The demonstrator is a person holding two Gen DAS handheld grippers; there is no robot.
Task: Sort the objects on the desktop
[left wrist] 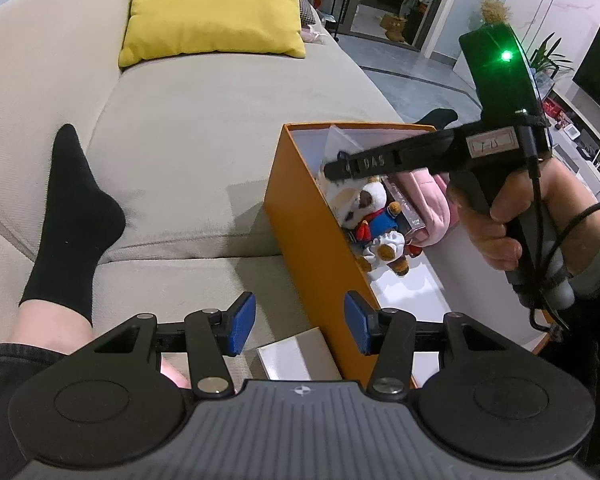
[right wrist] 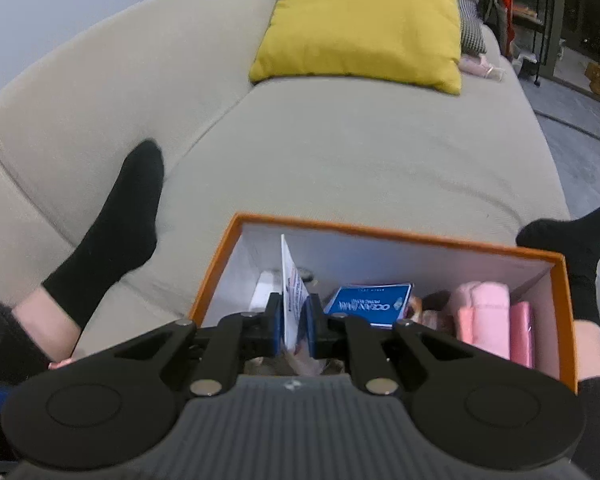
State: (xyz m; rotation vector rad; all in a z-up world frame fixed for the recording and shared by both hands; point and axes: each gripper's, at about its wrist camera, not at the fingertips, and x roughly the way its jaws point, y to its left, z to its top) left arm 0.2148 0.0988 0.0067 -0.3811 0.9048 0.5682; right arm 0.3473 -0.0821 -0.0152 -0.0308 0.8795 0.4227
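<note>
An orange box [left wrist: 300, 216] with a white inside stands on the beige sofa. It also shows in the right wrist view [right wrist: 216, 276]. It holds a plush toy [left wrist: 374, 216], a pink pouch [right wrist: 486, 318] and a blue packet [right wrist: 370, 304]. My right gripper [right wrist: 294, 326] is shut on a thin white card [right wrist: 290, 276], held upright over the box's left part. In the left wrist view the right gripper [left wrist: 342, 168] reaches into the box from the right. My left gripper [left wrist: 300, 322] is open and empty, low beside the box's near left corner.
A white flat box [left wrist: 296, 354] lies by the orange box's near corner. A yellow cushion [left wrist: 216, 8] sits at the sofa's back. The person's feet in black socks [left wrist: 74, 220] [right wrist: 572, 248] rest either side of the box. The floor lies to the right.
</note>
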